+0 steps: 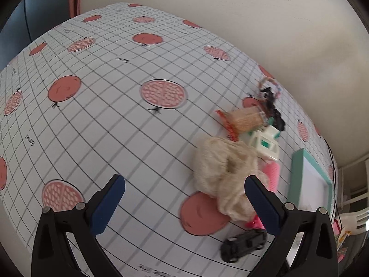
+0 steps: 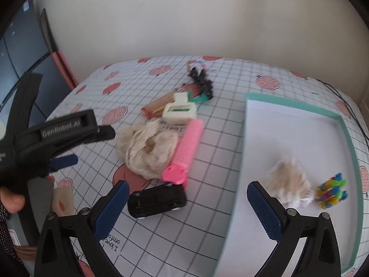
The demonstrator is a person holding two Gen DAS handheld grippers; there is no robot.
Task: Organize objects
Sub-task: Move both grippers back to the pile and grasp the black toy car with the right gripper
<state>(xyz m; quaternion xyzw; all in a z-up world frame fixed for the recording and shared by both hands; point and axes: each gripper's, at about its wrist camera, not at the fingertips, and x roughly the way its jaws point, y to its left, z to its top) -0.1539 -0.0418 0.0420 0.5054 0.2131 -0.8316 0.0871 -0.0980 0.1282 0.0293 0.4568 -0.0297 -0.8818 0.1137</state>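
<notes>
Right wrist view shows both grippers, right (image 2: 186, 204) and left (image 1: 184, 195), spread open and empty, black toy car (image 2: 157, 200) at lower centre beside the teal-rimmed tray (image 2: 295, 102).

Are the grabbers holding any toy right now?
No. Both the left gripper and the right gripper are open and empty; the toys lie on the table or in the tray.

A white tablecloth (image 2: 214, 157) with a dark grid and red pomegranate prints covers the table, printed words showing near its front edge; behind it stands a plain cream wall (image 2: 184, 16). A dark panelled surface (image 2: 16, 53) sits at far left; a thin black cable (image 2: 346, 106) trails along the cloth's right edge
</notes>
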